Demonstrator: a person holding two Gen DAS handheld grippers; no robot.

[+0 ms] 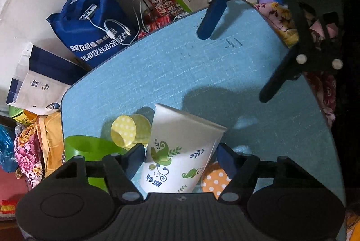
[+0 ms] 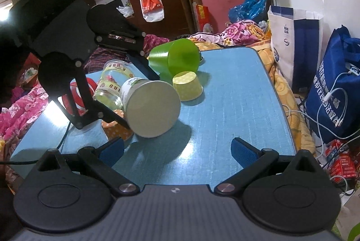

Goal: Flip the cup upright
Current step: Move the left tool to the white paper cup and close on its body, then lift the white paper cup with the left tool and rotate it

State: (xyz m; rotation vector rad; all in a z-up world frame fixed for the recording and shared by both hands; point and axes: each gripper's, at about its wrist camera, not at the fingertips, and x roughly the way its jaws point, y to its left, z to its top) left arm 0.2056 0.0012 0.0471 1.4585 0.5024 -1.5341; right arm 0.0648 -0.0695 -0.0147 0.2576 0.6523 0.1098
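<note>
A white paper cup [image 1: 177, 151] with green leaf print is held between the blue pads of my left gripper [image 1: 180, 159], tilted above the blue table [image 1: 180, 74]. In the right wrist view the cup [image 2: 153, 108] is on its side in the air, its flat bottom facing the camera, gripped by the left gripper [image 2: 126, 106]. My right gripper [image 2: 177, 151] is open and empty, low over the table in front of the cup. It also shows in the left wrist view [image 1: 236, 56], open at the far right of the table.
A green plastic cup [image 2: 177, 56] lies on its side. A yellow dotted paper cup [image 2: 187, 85] stands upside down beside it. A clear glass [image 2: 112, 85] and an orange dotted cup [image 2: 117, 128] are at the left. Bags and bedding crowd the table's edges.
</note>
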